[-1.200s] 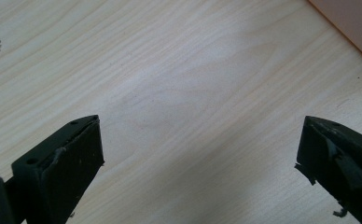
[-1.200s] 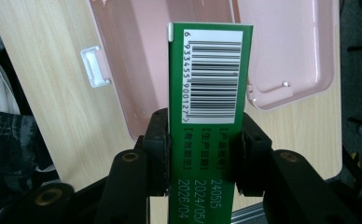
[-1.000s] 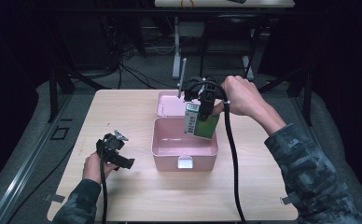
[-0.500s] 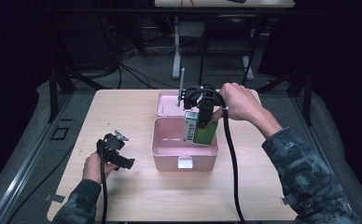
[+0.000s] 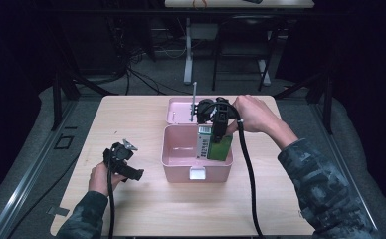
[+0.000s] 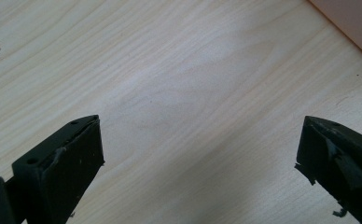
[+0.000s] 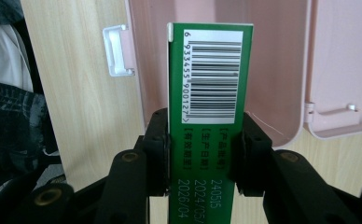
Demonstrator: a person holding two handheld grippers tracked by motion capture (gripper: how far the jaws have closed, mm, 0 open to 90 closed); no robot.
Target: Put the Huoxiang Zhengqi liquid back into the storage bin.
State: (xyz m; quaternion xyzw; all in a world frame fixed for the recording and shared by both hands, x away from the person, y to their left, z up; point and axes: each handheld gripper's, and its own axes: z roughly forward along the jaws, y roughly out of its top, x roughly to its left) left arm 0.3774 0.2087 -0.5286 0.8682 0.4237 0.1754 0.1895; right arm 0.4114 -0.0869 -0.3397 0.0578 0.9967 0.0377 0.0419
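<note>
Bench (image 5: 131, 114): pale wood, centre frame; dark room, cables behind.
Carton (image 5: 214, 142): green, long axis upright, inside pink box (image 5: 181, 162), centre.
Right tool (image 5: 216, 130): clenched on carton.
Left tool (image 5: 124, 162): released, lower left.

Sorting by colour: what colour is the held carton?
Green carton, white barcode label; clearest in the right gripper view.

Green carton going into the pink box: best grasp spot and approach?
Grip the green carton across its two narrow long edges, near the end away from the box, coming from above. It is tall and slim, so the lower end can enter the pink box freely. The right gripper holds it that way now.
</note>
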